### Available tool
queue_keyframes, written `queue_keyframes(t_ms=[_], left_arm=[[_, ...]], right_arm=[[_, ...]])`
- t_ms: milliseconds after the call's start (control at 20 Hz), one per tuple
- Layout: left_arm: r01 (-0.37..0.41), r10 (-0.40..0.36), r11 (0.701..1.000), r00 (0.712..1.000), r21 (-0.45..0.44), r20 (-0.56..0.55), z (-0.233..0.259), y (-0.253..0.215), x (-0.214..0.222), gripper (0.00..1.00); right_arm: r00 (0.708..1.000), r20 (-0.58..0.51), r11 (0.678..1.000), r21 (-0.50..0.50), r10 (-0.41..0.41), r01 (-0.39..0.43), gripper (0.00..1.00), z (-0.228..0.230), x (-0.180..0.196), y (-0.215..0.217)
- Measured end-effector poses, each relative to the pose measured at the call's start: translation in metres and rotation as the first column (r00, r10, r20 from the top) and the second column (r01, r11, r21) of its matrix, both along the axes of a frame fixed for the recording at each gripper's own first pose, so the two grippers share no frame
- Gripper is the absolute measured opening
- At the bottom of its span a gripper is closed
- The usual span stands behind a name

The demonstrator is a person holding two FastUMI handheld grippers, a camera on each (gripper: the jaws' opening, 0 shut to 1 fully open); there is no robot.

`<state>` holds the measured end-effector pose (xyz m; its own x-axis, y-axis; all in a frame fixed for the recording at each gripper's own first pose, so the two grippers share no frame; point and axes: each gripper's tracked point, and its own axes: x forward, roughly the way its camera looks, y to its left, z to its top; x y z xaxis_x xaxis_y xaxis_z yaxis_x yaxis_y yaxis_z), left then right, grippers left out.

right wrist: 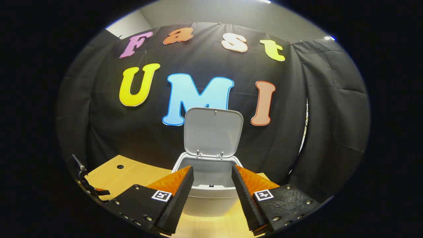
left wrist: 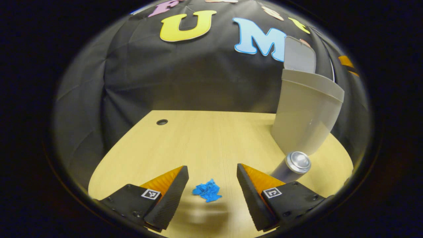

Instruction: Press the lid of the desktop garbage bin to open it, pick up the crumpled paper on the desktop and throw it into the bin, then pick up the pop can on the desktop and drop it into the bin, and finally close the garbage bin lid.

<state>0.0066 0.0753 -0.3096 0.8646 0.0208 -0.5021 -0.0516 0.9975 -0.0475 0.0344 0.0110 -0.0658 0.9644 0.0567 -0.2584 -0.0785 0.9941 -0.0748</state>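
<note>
A crumpled blue paper (left wrist: pixel 207 191) lies on the wooden desk (left wrist: pixel 205 138), just ahead of and between the fingers of my left gripper (left wrist: pixel 212 186), which is open and above it. A silver pop can (left wrist: pixel 291 167) stands by the right finger, in front of the grey bin (left wrist: pixel 305 114). In the right gripper view the bin (right wrist: pixel 208 195) stands with its lid (right wrist: pixel 213 132) raised upright, and my right gripper (right wrist: pixel 211 195) hangs open in front of the bin's mouth, holding nothing. The other gripper (right wrist: pixel 86 185) peeks in at the far left.
A round cable hole (left wrist: pixel 162 122) sits near the desk's far left corner. The black cloth wall hangs close behind the desk and the bin. Bare desk surface stretches left of the paper and toward the back.
</note>
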Motion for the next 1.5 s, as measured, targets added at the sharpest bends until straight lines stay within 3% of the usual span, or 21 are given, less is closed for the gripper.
queue_keyframes(t_ms=[950,1350,1400,1500], left_arm=[[-0.009,0.002,0.999,0.981,-0.034,-0.194,-0.081,0.007,-0.005,0.98],[0.011,-0.004,0.999,0.978,0.034,-0.209,-0.091,0.006,-0.007,0.98],[0.008,0.000,0.999,0.979,0.040,-0.204,-0.088,0.006,-0.006,0.96],[-0.001,0.010,0.999,0.979,0.044,-0.206,-0.090,0.009,-0.005,0.82]], right_arm=[[0.996,-0.081,0.999,-0.036,-0.032,0.029,0.76,-0.027,0.006,-0.001],[0.993,-0.109,0.999,-0.020,-0.041,0.039,0.76,-0.037,0.004,-0.006],[0.993,-0.114,0.999,-0.016,-0.041,0.039,0.76,-0.038,0.004,-0.005],[0.992,-0.118,0.999,-0.016,-0.036,0.035,0.76,-0.040,0.004,-0.004]])
